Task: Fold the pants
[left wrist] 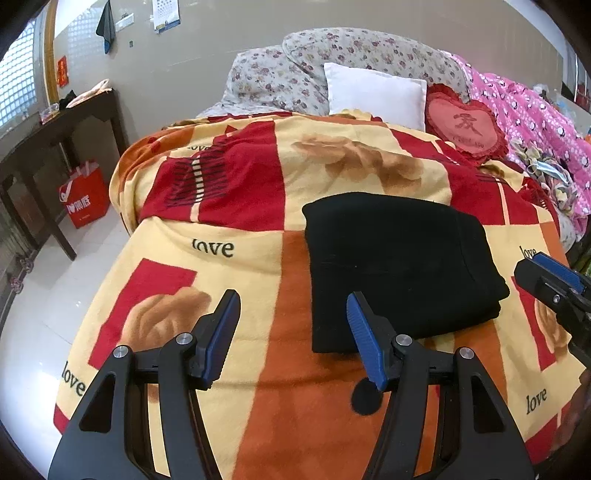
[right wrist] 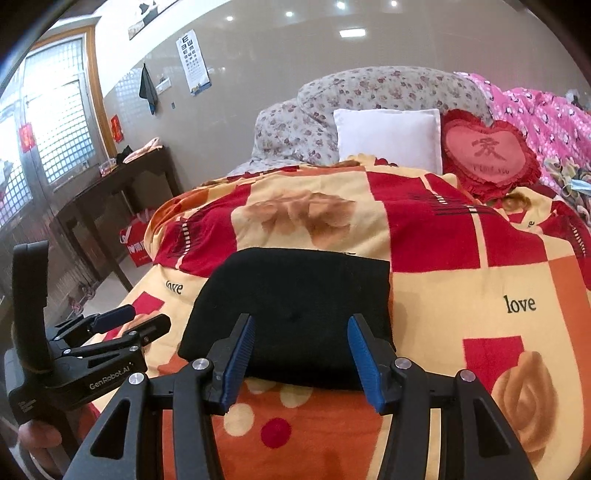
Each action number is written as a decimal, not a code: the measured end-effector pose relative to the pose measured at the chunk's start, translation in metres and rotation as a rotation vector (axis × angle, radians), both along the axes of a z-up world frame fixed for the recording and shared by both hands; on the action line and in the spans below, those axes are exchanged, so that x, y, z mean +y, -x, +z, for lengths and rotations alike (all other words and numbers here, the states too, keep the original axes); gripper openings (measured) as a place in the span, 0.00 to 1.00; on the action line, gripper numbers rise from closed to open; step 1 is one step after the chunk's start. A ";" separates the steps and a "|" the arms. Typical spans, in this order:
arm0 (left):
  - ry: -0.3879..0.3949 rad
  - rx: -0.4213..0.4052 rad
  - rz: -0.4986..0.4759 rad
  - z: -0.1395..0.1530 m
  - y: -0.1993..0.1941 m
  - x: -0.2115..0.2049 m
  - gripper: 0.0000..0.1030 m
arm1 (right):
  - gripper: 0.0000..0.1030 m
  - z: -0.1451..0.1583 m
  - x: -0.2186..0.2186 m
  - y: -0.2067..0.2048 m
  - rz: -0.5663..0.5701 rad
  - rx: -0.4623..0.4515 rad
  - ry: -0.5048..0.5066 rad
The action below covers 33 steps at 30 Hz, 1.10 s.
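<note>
the black pants (left wrist: 399,266) lie as a folded, layered rectangle on the blanket (left wrist: 229,243), just ahead and right of the left gripper (left wrist: 291,332) and straight ahead of the right gripper (right wrist: 301,349). both sets of jaws stand apart, empty. the fabric looks soft, light and floppy; a corner or doubled edge likely grips best.

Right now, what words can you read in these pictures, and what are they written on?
"love": printed several times on the blanket.
"GenRobot.AI": on the left gripper.
"I love you": faint, under a Chinese character on the heart cushion.
Eye chart, wall calendar, red bag, red door signs: too small or blurred to read.
</note>
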<state>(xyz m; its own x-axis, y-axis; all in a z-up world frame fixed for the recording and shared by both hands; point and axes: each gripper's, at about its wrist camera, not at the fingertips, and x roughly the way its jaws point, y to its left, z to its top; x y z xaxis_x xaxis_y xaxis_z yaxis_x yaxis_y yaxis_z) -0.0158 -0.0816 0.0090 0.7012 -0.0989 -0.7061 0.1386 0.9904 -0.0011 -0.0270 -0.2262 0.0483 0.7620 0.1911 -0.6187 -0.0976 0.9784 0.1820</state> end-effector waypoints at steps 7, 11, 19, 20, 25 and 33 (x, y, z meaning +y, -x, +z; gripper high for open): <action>0.008 0.002 0.008 0.001 0.004 0.002 0.58 | 0.49 -0.002 0.003 0.001 0.006 0.011 0.007; 0.007 0.003 0.009 0.001 0.004 0.004 0.58 | 0.49 -0.004 0.006 0.001 0.009 0.017 0.014; 0.004 -0.002 0.009 0.001 0.004 0.005 0.58 | 0.50 -0.005 0.007 0.000 0.010 0.022 0.015; 0.005 -0.003 0.010 0.002 0.004 0.005 0.58 | 0.50 -0.005 0.007 -0.001 0.009 0.024 0.014; -0.006 0.002 0.008 0.001 0.002 0.004 0.58 | 0.50 -0.008 0.006 -0.004 0.010 0.036 0.007; -0.007 0.013 0.000 -0.001 -0.003 0.002 0.58 | 0.51 -0.011 0.005 -0.006 0.009 0.040 0.004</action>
